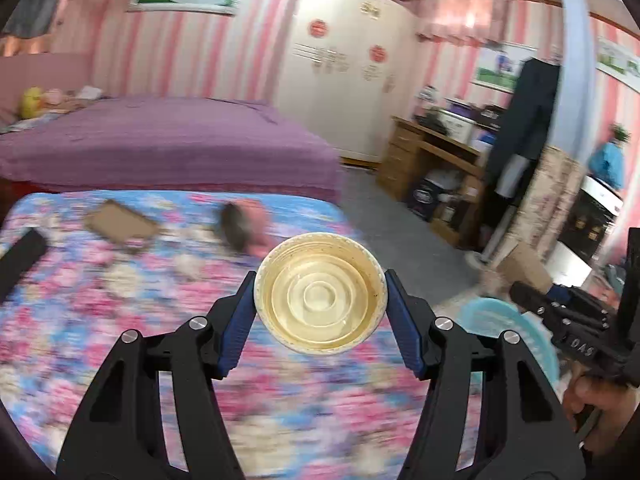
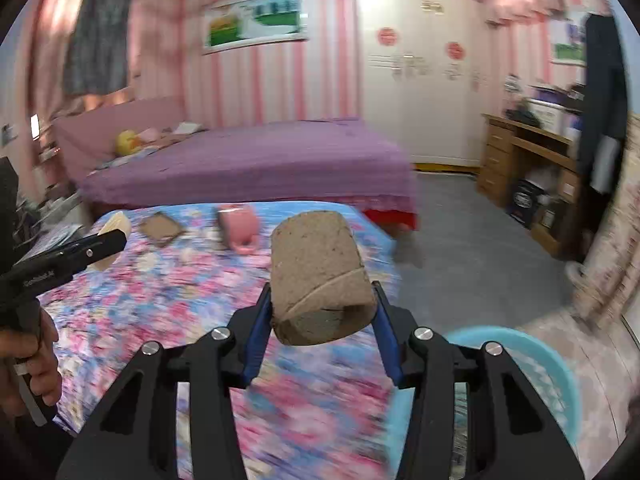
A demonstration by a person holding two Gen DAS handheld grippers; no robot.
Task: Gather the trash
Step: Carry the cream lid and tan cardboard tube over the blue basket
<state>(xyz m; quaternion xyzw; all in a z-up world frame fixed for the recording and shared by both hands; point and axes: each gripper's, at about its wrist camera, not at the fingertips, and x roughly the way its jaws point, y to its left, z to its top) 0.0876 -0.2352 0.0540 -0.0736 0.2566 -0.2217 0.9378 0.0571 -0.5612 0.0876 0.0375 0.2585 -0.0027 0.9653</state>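
A table covered by a floral cloth [image 2: 160, 300] is being shown low in both views, its far edge lying close against a purple bed [image 2: 256, 164], while grey floor [image 2: 472, 240] is lying open to the right of the table as far as a wooden desk [image 2: 520, 160] and a white wardrobe [image 2: 420, 80]. A light-blue basket [image 2: 540, 364] is being seen below the table's right edge; only part of its rim and ribbed wall is showing, and its contents cannot be told. A cream plastic lid [image 1: 320, 294] is being gripped at its rim by the left gripper [image 1: 320, 312], its hollow ringed side turned toward the camera, above the cloth near the right edge. A brown cardboard tube [image 2: 316, 276] is being clamped between the fingers of the right gripper [image 2: 320, 320], held over the table's right portion, just beside the basket. Farther back on the cloth, a flat brown cardboard piece [image 2: 162, 228] and a pink container [image 2: 240, 228] on its side are lying near each other, both blurred.
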